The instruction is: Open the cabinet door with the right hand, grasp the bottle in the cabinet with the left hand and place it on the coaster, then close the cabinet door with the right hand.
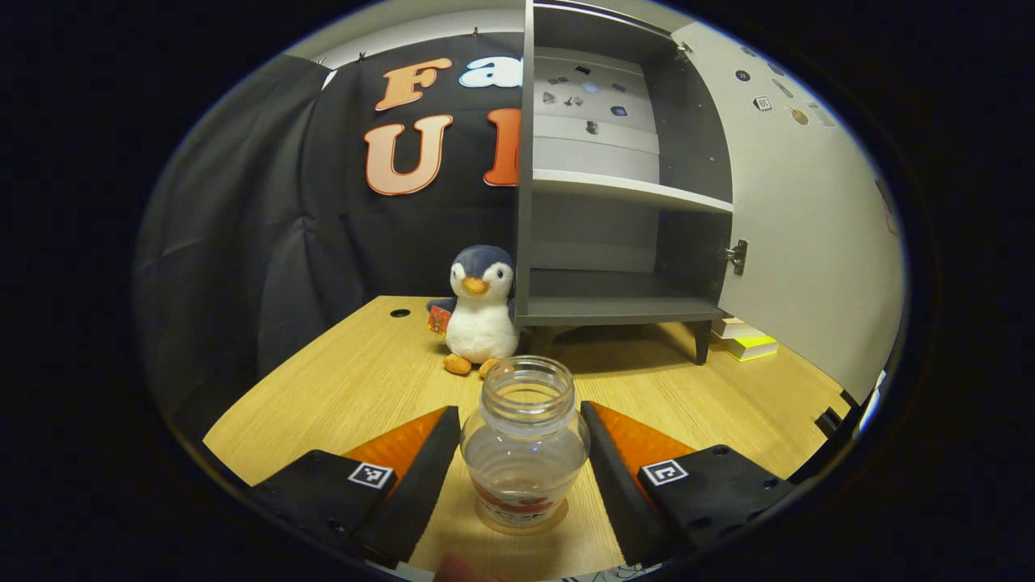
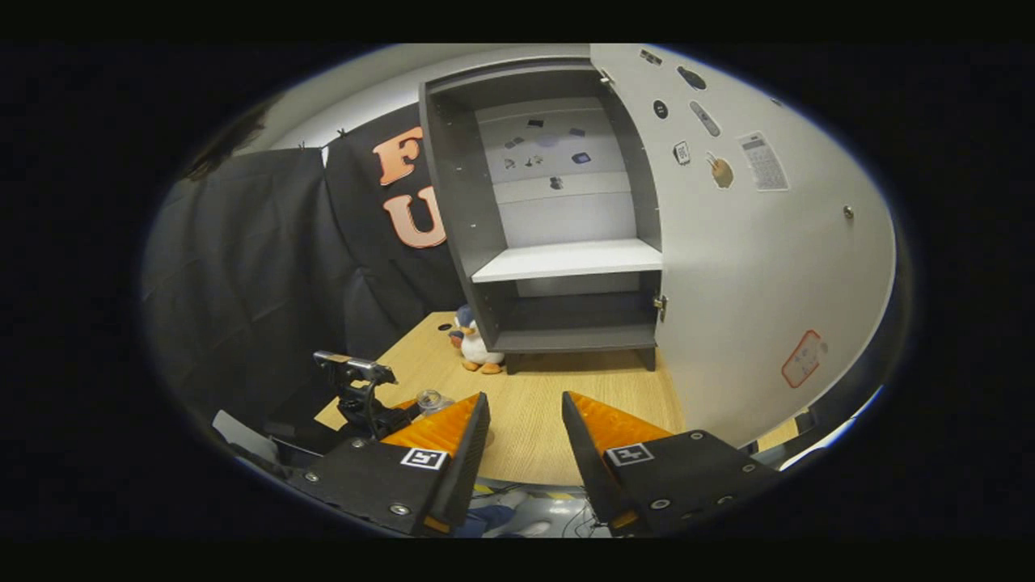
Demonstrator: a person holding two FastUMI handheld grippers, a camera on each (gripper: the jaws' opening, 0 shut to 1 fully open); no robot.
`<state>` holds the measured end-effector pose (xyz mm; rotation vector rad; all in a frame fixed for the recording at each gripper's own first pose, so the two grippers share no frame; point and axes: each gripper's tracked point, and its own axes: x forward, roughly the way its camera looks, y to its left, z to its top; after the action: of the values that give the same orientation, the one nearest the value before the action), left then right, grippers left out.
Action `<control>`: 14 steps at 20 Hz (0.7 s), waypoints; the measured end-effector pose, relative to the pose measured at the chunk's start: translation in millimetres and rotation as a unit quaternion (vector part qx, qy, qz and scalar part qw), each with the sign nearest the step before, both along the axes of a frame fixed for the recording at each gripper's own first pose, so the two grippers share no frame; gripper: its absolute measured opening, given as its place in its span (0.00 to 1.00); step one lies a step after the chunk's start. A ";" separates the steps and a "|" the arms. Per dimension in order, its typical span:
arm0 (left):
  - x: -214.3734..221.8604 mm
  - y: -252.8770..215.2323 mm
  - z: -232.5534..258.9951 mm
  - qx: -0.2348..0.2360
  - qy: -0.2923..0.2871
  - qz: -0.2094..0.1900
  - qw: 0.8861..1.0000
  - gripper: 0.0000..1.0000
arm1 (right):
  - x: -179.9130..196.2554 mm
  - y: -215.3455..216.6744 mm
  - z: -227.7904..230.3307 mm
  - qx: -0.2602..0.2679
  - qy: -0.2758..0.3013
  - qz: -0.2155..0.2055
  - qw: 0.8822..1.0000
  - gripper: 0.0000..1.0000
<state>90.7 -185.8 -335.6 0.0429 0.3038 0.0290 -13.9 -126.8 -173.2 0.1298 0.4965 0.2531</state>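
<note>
A clear, lidless bottle (image 1: 525, 453) stands upright on the wooden table, its base on a thin round coaster (image 1: 521, 529). My left gripper (image 1: 519, 410) straddles it, both fingers lying against its sides. The grey cabinet (image 1: 614, 307) behind has bare shelves, and its white door (image 1: 808, 242) is swung wide open to the right. In the right gripper view my right gripper (image 2: 524, 396) hangs open over the table's near edge, holding nothing, facing the cabinet (image 2: 566, 331) and the door (image 2: 752, 283). Lower left there are the left gripper (image 2: 360, 396) and the bottle (image 2: 428, 400).
A plush penguin (image 1: 481, 311) sits on the table just left of the cabinet's foot. A small stack of books (image 1: 748, 339) lies under the open door. The door has a small knob (image 2: 847, 212) near its free edge. Black cloth hangs behind and to the left.
</note>
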 end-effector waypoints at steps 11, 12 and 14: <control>-2.0 -16.1 100.3 0.018 -0.070 -0.022 0.997 0.96 | -28.6 -18.4 43.7 0.017 -0.048 -0.014 0.999 0.57; -3.5 -20.4 110.8 0.015 -0.076 -0.025 0.997 0.96 | -33.1 -21.7 51.3 0.020 -0.055 -0.018 0.998 0.58; -7.5 -31.7 128.5 0.004 -0.083 -0.036 0.996 0.95 | -37.6 -31.4 65.9 0.022 -0.073 -0.026 0.997 0.57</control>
<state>83.2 -217.5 -207.1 0.0594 0.1349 -0.0380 -51.5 -158.2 -107.3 0.1656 0.3418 0.2200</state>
